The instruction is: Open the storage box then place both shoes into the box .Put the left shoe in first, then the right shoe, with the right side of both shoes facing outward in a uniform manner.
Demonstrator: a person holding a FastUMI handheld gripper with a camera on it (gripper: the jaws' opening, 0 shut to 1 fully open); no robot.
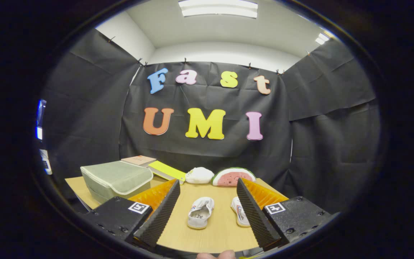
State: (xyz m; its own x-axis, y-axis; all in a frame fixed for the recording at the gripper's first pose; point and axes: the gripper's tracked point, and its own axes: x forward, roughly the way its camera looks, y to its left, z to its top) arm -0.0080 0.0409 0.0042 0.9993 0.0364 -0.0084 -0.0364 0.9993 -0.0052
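Two white shoes are lying on the wooden table point(178, 233) in front of me, and both are sitting in the gap between my fingers. The nearer-to-centre shoe point(200, 212) is resting on its sole with its opening facing up, roughly midway between the two fingers and a little ahead of their tips. The second shoe point(239, 211) is lying close against the inner face of my right finger, which is partly covering it, so I cannot tell whether they are touching.

I am holding my gripper point(207, 189) spread wide, with nothing gripped and neither finger pressing on anything. It is hovering above the table, pointing over the shoes toward the back of the booth.

The storage box point(116, 180), a pale green soft-sided case with white piping, is standing at the left rear of the table, just beyond my left finger, and its lid is lying closed. It is well apart from both shoes.

Behind the box a flat brownish book point(138, 160) and a yellow-covered one point(167, 170) are lying side by side. Further right, at the table's far edge, a white rounded soft object point(199, 175) is sitting just beside a watermelon-slice toy point(233, 177). A fingertip point(217, 255) of my hand is showing below the gripper.
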